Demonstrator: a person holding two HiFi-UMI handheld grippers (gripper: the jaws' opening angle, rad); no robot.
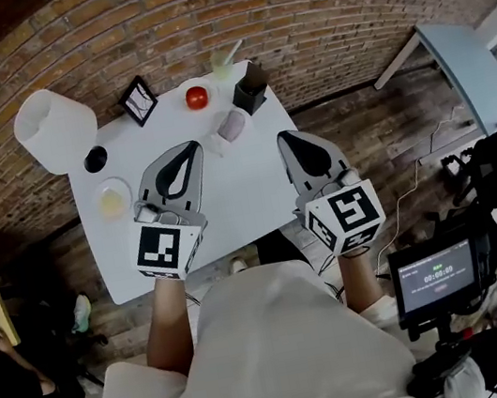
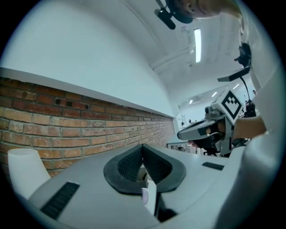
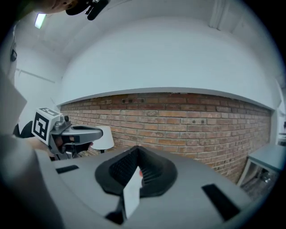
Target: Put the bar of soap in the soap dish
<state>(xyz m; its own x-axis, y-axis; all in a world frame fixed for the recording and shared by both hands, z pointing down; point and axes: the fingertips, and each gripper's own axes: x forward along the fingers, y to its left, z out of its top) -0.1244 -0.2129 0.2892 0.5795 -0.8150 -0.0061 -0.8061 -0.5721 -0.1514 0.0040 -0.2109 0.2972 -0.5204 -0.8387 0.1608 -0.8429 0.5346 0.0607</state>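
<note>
Bare table [image 1: 235,200] right of soap dish [image 1: 110,186]

Soft, even overhead light fills the head view; the white bench [image 1: 238,195] is bright almost to washing out, with only faint shadows, while the floor off its left edge sinks into gloom. Strong fisheye bends the brick wall [image 1: 198,21] into an arc and blackens the corners. In the gripper views a ceiling strip light [image 2: 197,42] glares, colours run bluish, and the near left claw [image 2: 143,147] and right claw [image 3: 136,150] look soft

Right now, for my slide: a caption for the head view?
Left gripper and right gripper, both shut, above a white table by a brick wall.
</note>
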